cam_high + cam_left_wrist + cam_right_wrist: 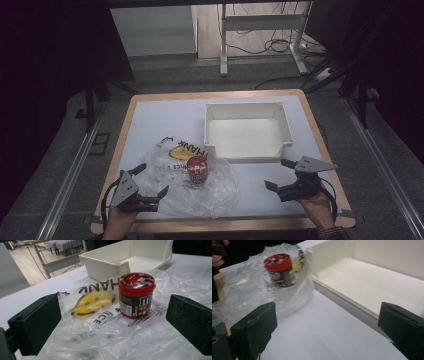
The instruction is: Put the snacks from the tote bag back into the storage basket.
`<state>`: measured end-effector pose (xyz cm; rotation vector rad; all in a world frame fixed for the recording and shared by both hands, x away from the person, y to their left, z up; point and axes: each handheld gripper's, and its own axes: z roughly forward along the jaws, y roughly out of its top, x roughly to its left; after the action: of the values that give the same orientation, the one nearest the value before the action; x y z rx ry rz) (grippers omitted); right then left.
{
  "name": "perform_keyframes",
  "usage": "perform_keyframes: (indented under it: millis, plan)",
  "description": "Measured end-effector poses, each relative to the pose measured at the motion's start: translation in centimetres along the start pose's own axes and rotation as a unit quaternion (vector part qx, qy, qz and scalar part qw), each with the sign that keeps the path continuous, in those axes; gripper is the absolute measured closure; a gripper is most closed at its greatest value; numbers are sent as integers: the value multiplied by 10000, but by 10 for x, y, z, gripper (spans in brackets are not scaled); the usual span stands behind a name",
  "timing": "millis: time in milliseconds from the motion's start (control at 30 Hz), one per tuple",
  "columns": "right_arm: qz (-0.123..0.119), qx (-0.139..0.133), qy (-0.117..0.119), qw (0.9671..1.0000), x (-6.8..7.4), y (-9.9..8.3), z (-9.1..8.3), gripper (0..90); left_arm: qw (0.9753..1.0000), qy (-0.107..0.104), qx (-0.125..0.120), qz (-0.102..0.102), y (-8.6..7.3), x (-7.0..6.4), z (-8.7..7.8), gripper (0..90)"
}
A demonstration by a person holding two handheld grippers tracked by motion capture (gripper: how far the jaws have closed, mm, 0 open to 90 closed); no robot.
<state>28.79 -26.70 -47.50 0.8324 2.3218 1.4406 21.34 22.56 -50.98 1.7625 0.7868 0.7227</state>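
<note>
A small candy jar (197, 170) (135, 295) (280, 270) with a red lid stands upright on a crumpled clear plastic bag (200, 187) (120, 335) (249, 292) printed with black letters and a yellow face. My left gripper (150, 184) (112, 327) is open at the bag's near left edge, with nothing between its jaws. Right of the bag, over bare table, my right gripper (278, 174) (327, 327) is open and holds nothing. A white open bin (247, 131) (130, 255) (372, 282) stands behind the jar.
The white tabletop (155, 120) has a wooden rim. Bare surface lies between the bag and my right gripper and to the left of the bin. A metal table frame (260, 30) and cables stand on the floor beyond.
</note>
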Motion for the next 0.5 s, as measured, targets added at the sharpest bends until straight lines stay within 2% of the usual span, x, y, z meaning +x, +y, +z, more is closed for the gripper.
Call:
perform_keyframes:
  millis: [133,200,400,500]
  plan:
    - [89,39,-12,10000,-10,-5,1,17,9999,-53,118,-33,-2,2,1,0]
    - [14,182,-41,9998,-13,-8,5,17,9998,-92,135,-90,-3,4,2,0]
    - [-134,210,76,9997,-10,-7,7,19,9996,-203,92,-173,-3,6,1,0]
    - [-171,182,175,9995,-8,-8,8,18,9996,-187,87,-193,-2,6,1,0]
